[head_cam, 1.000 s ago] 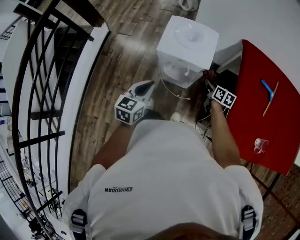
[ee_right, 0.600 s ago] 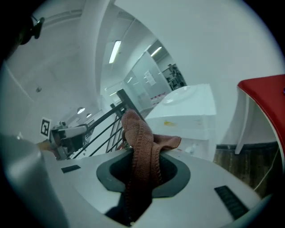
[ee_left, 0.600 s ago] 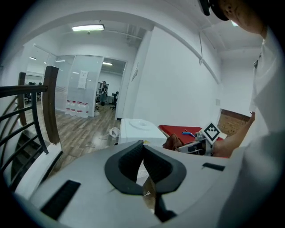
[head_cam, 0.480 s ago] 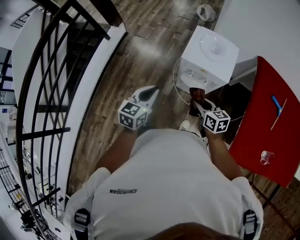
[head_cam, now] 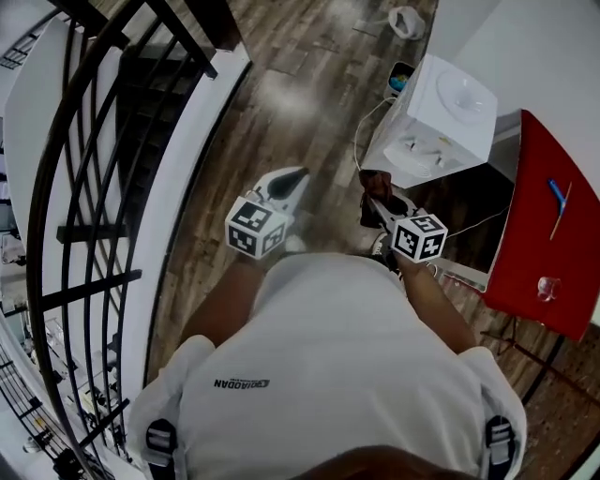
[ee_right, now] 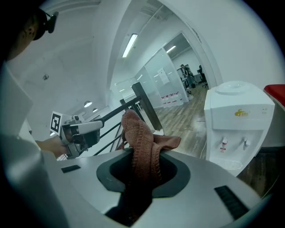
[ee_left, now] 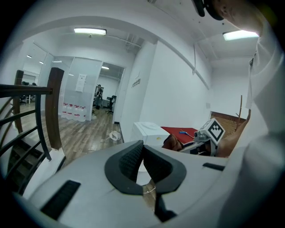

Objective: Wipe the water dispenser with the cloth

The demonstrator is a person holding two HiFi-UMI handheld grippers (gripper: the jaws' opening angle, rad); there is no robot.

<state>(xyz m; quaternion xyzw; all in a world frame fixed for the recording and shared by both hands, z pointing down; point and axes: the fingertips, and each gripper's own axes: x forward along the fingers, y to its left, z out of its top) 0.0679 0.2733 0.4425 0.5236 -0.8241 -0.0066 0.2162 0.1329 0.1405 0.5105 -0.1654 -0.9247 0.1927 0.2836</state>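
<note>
Right tool (head_cam: 377, 199) off water dispenser (head_cam: 441, 112). Second ago up at its lower right side, close to red worktop (head_cam: 534, 234) edge; half second ago below tap face; now drawn back and leftward, apart from dispenser. Cloth (head_cam: 373, 180) carried along in tool, now over wood floor (head_cam: 300, 103). Head camera swings: dispenser and worktop sit further right in frame. White bag-like thing (head_cam: 409, 21), cut by top edge before, now whole.

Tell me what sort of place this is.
Most likely an office or similar workplace, seemingly beside a stairwell. Glass-walled rooms run down a corridor under ceiling strip lights. A black stair railing edges wood-look flooring, and a white water dispenser stands by a red table.
</note>
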